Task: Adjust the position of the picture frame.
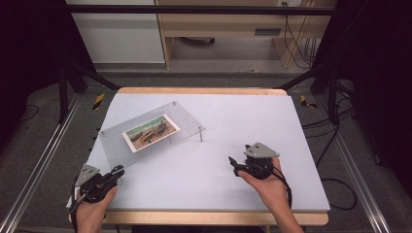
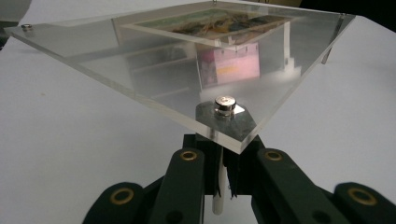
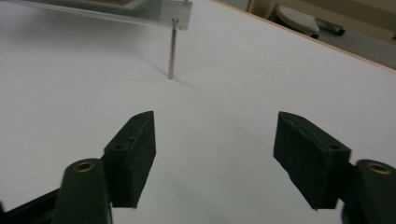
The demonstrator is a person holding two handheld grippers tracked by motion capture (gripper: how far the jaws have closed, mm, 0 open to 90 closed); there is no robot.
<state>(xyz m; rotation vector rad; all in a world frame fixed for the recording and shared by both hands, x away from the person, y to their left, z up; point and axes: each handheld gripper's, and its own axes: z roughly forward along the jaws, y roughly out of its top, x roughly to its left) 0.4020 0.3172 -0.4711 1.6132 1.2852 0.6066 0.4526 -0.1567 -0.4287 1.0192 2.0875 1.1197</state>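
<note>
A clear acrylic plate (image 1: 182, 119) stands on thin metal legs left of the table's middle. A photo card (image 1: 150, 132) lies flat on top of it. My left gripper (image 1: 118, 170) is at the plate's near corner. In the left gripper view its jaws are shut on the corner leg (image 2: 217, 198), just below the corner screw (image 2: 224, 104), and the card (image 2: 215, 22) lies farther back on the plate (image 2: 140, 70). My right gripper (image 1: 235, 165) rests on the table to the right, open (image 3: 215, 158) with nothing between its fingers. It points at another leg (image 3: 171, 49).
A white sheet (image 1: 252, 121) covers the table, with a wooden edge (image 1: 194, 91) at the far side. Black frame bars (image 1: 63, 87) stand at both sides. Cables (image 1: 335, 184) lie on the floor to the right. A pink patch (image 2: 229, 65) shows through the plate under the card.
</note>
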